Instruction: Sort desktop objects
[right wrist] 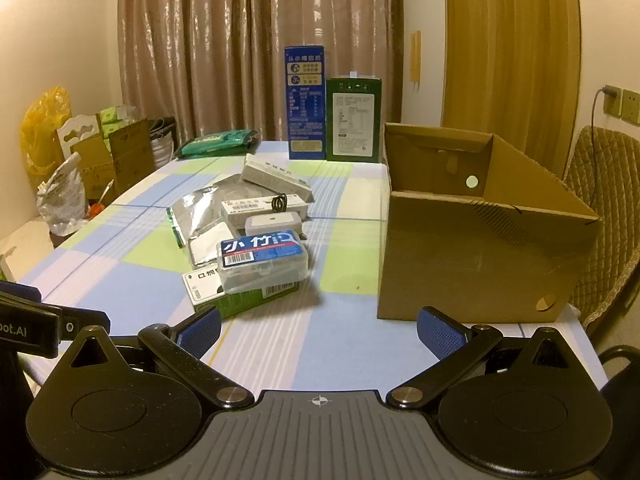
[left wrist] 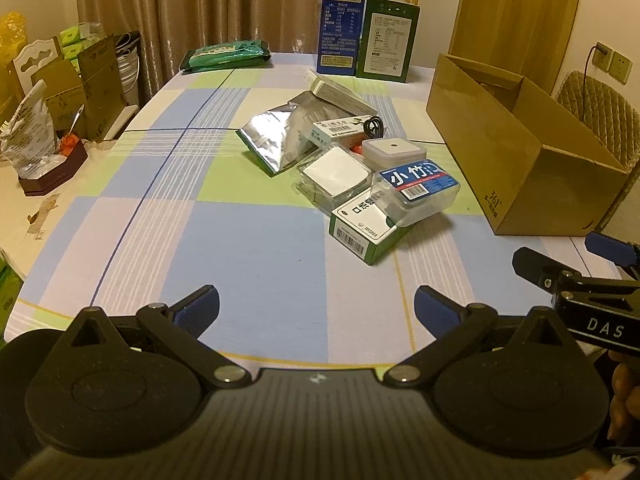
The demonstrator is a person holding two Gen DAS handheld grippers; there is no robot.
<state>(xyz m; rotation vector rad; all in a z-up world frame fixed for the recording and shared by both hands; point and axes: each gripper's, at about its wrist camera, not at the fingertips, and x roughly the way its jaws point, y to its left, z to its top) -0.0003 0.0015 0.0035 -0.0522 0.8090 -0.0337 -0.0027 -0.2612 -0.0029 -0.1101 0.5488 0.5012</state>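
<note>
Both grippers hover above the near edge of the desk [left wrist: 248, 240] with nothing between their fingers: the left gripper [left wrist: 316, 304] is spread wide, and so is the right gripper [right wrist: 319, 326]. None of the sorting looks begun.

The things to sort lie in a loose pile near the middle of the desk, toward its right side. Nearest is a clear plastic case with a blue label [right wrist: 262, 261], resting tilted on a green-and-white carton [right wrist: 240, 292]. Behind these sit a flat clear packet with a white insert [left wrist: 334, 172], a small white square box [left wrist: 394, 151], a crumpled silver foil pouch [left wrist: 272, 140], two long pale cartons and a black coiled cable [right wrist: 280, 202]. An open cardboard box [right wrist: 480, 248] stands just beside the pile along the right edge, probably the place for them.

The clear case looks light, stiff and smooth, so likely slippery; a hold across its short sides, low on the body and not on the lid, seems safest. Since it leans on the carton, lifting it may shift what lies beneath. The foil pouch is soft and would crumple. Two tall cartons [right wrist: 332, 120] stand at the far edge.
</note>
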